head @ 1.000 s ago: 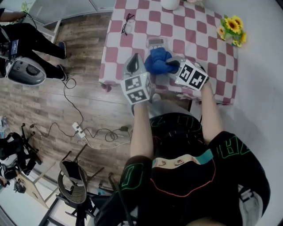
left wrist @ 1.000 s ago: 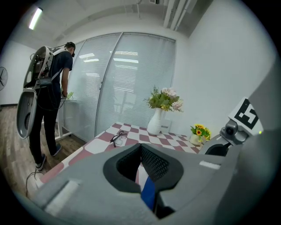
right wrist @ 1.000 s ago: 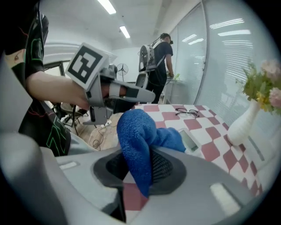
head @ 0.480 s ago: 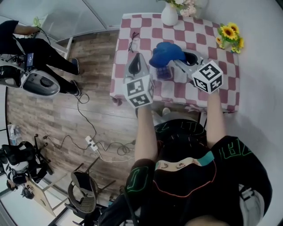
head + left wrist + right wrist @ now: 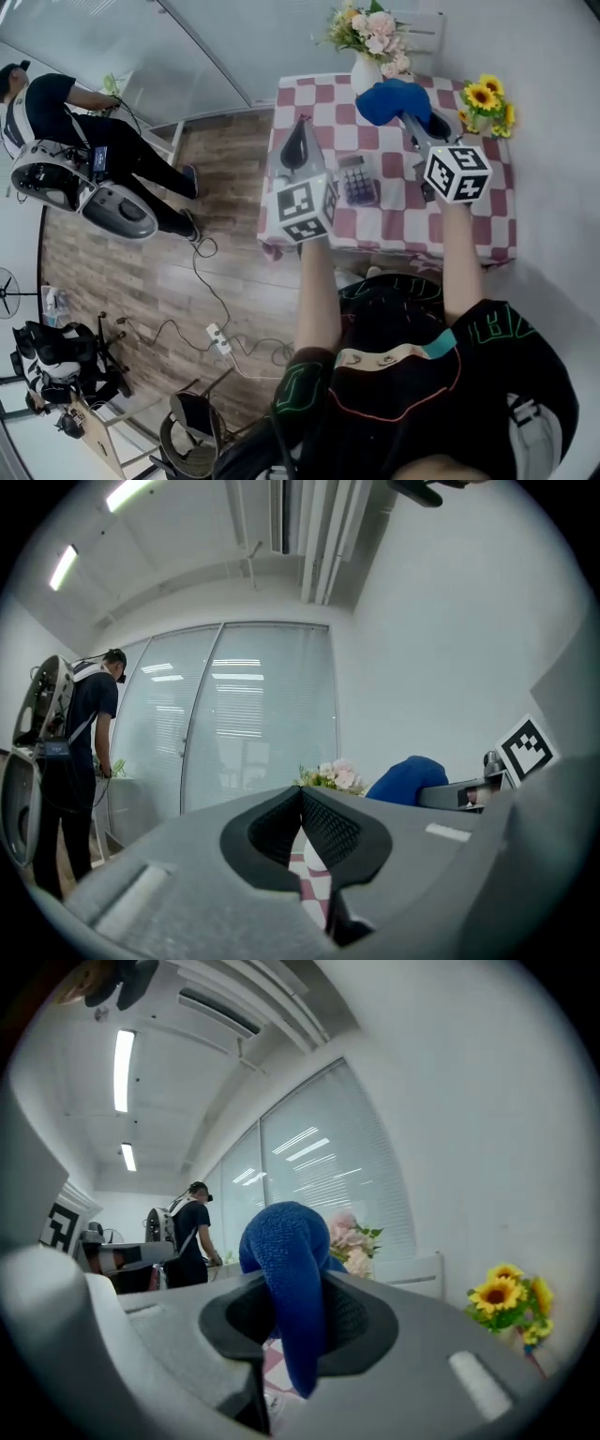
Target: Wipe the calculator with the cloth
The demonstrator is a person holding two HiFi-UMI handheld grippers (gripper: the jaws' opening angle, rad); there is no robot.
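Observation:
A grey calculator [image 5: 358,180] lies on the red-and-white checked table [image 5: 487,230], between my two grippers. The blue cloth [image 5: 392,100] is raised off the table toward its far side, pinched in my right gripper [image 5: 409,120]. In the right gripper view the cloth [image 5: 289,1290] hangs down between the closed jaws. My left gripper [image 5: 298,141] is lifted over the table's left part, left of the calculator, its jaws shut with nothing in them [image 5: 302,841]. In the left gripper view the cloth [image 5: 409,778] shows at the right.
A white vase of pink flowers [image 5: 367,42] stands at the table's far edge and sunflowers [image 5: 486,99] at the far right corner. A person with backpack gear [image 5: 66,141] stands on the wooden floor at left. Cables and a power strip [image 5: 218,338] lie on the floor.
My right gripper has lifted the blue cloth up and away from the calculator toward the far side. The left gripper rose too. The head view tilted up, showing the vase.

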